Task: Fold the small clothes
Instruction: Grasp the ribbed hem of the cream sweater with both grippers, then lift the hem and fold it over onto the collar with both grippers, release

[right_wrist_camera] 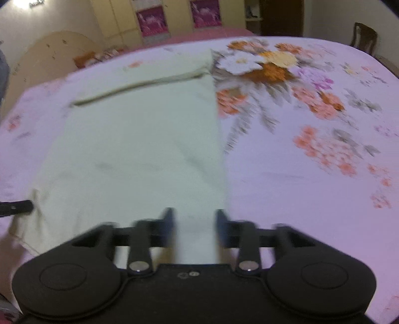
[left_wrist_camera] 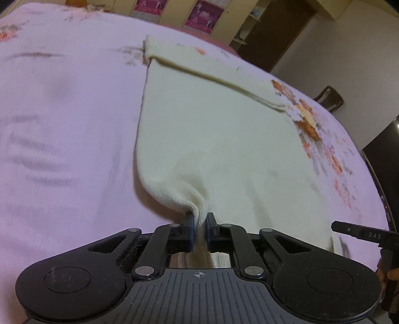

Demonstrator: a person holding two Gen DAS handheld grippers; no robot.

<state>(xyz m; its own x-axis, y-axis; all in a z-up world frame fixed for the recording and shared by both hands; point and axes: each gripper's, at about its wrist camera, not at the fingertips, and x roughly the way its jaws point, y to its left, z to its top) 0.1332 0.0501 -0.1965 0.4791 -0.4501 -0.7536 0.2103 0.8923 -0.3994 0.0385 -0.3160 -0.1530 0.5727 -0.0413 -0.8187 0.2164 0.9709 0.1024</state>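
A cream-white knitted garment (left_wrist_camera: 212,129) lies spread on the pink floral bedsheet (left_wrist_camera: 62,112), with a folded band across its far end. My left gripper (left_wrist_camera: 198,219) is shut on the garment's near left corner, which bunches up between the fingers. In the right wrist view the garment (right_wrist_camera: 139,139) lies ahead. My right gripper (right_wrist_camera: 195,219) is open, its jaws standing apart over the garment's near right edge; the view is blurred. The right gripper's tip (left_wrist_camera: 359,230) shows at the right in the left wrist view.
The bedsheet (right_wrist_camera: 311,199) carries an orange and white flower print (right_wrist_camera: 261,62) right of the garment. A cupboard with pink posters (right_wrist_camera: 152,21) stands behind the bed. A wooden chair (right_wrist_camera: 364,35) is at the far right, and a dark door (left_wrist_camera: 271,32) beyond.
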